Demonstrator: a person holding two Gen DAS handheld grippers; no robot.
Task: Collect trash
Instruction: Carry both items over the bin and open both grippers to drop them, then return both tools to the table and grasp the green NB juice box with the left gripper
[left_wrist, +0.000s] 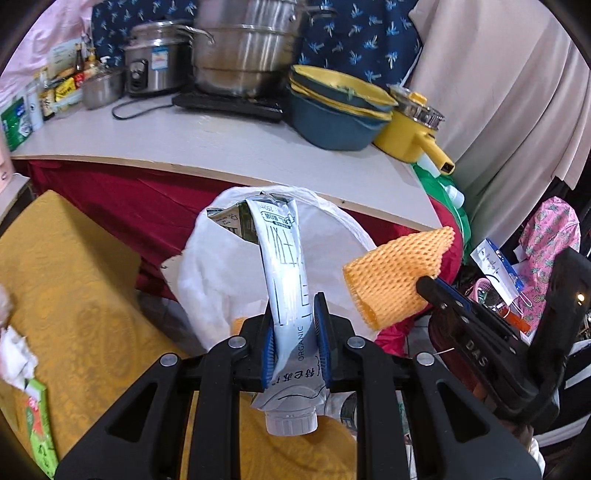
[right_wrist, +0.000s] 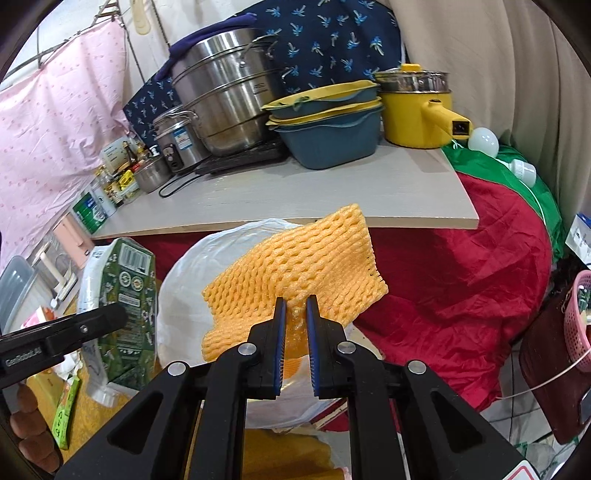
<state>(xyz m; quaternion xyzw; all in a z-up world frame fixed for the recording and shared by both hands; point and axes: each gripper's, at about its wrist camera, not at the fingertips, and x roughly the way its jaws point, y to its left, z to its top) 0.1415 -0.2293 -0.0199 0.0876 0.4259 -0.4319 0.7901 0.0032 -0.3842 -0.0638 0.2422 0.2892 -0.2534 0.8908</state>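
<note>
Holding over the white bag (left_wrist: 221, 266): left gripper (left_wrist: 295, 343) clamps the pouch (left_wrist: 284, 266) mid-body, light, floppy; right gripper (right_wrist: 295, 325) pinches the foam net (right_wrist: 295, 258) edge, soft, crushable.

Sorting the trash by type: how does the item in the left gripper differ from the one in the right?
The milk carton is a white and green printed pack with a cap, squashed flat; the foam net is plain orange mesh, soft and holed. The carton sits lengthwise in the left gripper; the net is pinched at one edge by the right gripper. Both hang over the white bag.
</note>
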